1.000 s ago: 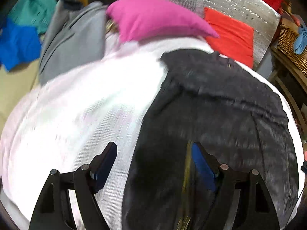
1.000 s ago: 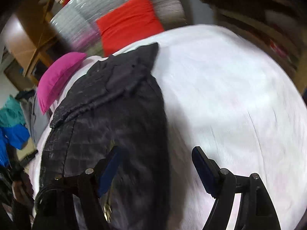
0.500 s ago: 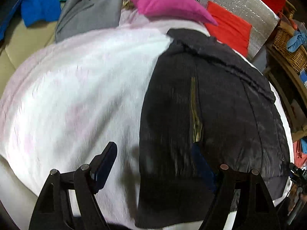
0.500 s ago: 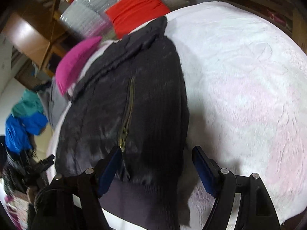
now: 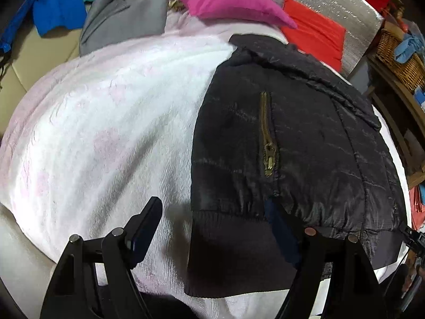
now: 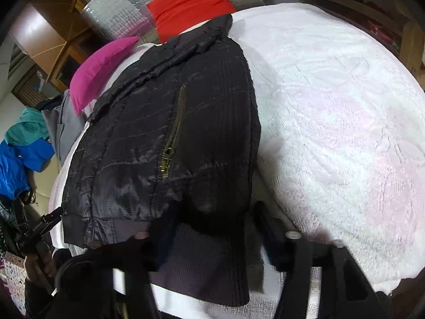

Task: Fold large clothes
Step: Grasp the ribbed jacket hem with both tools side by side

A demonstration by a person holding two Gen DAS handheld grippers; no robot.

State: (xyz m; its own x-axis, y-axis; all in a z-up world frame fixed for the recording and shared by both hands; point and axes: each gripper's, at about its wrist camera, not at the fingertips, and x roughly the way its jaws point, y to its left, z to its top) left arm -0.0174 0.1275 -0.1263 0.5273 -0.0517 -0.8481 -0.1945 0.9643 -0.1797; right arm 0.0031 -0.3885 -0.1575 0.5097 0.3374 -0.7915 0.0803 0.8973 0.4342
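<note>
The black jacket (image 5: 292,133) lies flat on the white blanket (image 5: 106,122) that covers the bed, already folded into a long narrow panel, its long axis running away from both tools, from the ribbed hem (image 5: 233,250) at the near edge to the collar by the pink pillow (image 5: 225,0). The left tool (image 5: 212,231) hangs spread over the hem's left corner, 1 finger above bare blanket and the other above the rib, holding nothing. The right tool (image 6: 209,234) straddles the hem's right end, its jaws blurred but apart and empty. Both sit equally close to the hem, so the likely next fold means pinching its 2 corners and carrying them forward along that axis toward the collar; the slick padded cloth may slide
</note>
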